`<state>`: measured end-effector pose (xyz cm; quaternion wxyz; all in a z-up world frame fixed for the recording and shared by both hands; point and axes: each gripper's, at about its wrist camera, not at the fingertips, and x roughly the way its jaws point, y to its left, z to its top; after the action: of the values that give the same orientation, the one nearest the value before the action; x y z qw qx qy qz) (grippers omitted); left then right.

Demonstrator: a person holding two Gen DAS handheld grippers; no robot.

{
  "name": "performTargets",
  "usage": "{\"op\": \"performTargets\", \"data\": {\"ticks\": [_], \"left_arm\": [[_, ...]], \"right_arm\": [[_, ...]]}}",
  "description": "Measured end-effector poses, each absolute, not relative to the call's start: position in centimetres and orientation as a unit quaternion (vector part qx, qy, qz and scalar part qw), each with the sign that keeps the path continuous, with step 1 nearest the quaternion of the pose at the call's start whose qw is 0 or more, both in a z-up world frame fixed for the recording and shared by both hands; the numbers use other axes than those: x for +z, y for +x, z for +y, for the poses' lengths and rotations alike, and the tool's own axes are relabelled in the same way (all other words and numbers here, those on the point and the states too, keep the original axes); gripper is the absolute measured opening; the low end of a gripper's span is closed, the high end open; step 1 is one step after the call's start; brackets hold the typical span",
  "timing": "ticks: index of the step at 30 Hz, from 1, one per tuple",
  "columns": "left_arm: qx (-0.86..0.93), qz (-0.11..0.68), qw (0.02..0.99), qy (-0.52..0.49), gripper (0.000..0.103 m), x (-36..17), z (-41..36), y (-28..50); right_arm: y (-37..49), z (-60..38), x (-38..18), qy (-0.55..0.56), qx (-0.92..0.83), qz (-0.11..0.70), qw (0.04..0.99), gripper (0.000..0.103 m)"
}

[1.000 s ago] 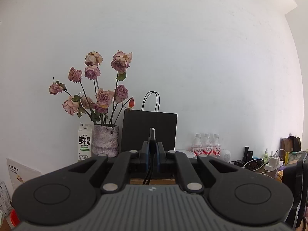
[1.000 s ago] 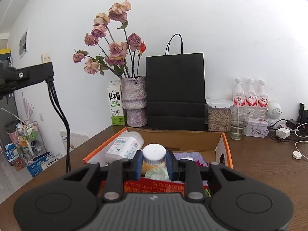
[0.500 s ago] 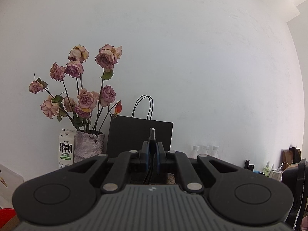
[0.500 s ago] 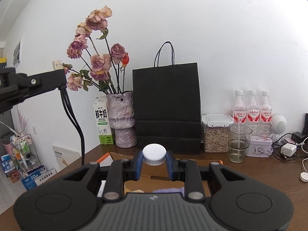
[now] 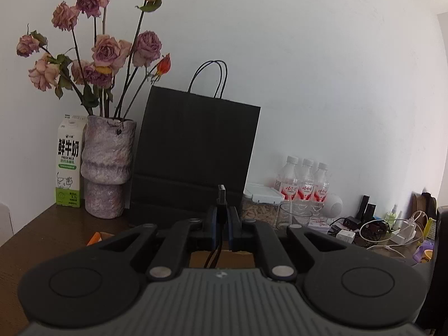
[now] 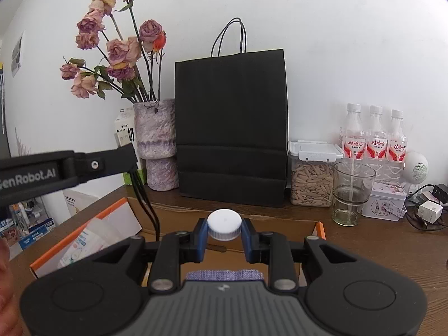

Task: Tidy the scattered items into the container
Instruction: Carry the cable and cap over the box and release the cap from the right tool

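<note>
My left gripper (image 5: pixel 222 218) is shut on a black cable with a USB plug (image 5: pixel 221 193) sticking up between the fingers; its wires hang below. In the right wrist view the left gripper (image 6: pixel 131 154) reaches in from the left above the cardboard box (image 6: pixel 320 228), the cable (image 6: pixel 148 207) dangling into it. My right gripper (image 6: pixel 224 233) is shut on a white-capped bottle (image 6: pixel 224 224), held over the box. A purple cloth (image 6: pixel 224 275) and a white packet (image 6: pixel 84 243) lie in the box.
At the back of the wooden table stand a black paper bag (image 6: pixel 232 128), a vase of dried roses (image 6: pixel 158 142), a milk carton (image 5: pixel 68 165), a seed jar (image 6: pixel 312 179), a glass (image 6: pixel 350 193), three water bottles (image 6: pixel 375 140), a tin (image 6: pixel 385 204) and chargers (image 6: pixel 428 210).
Both grippers have dropped back towards the box after rising. The left gripper with its cable has come closer in the right wrist view, over the box's left side. Both grips are unchanged.
</note>
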<state>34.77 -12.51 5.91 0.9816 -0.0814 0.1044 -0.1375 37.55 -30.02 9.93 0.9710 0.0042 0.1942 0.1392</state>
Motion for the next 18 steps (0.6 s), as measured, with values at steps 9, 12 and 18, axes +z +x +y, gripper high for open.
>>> {"op": "performTargets", "data": {"ticks": [9,12,18], "left_arm": [[-0.123,0.2,0.967,-0.102,0.007,2.8,-11.9,37.5],[-0.114,0.205,0.967,-0.098,0.008,2.3,-11.8,37.6],[-0.093,0.179,0.975,-0.096,0.051,2.9,-11.5,36.8]], "right_arm": [[37.6,-29.4,8.6,-0.009,0.125,0.215,0.969,0.025],[38.0,-29.6,8.3,-0.004,0.121,0.226,0.967,0.039],[38.1,-29.9,8.1,0.001,0.105,0.224,0.969,0.093]]}}
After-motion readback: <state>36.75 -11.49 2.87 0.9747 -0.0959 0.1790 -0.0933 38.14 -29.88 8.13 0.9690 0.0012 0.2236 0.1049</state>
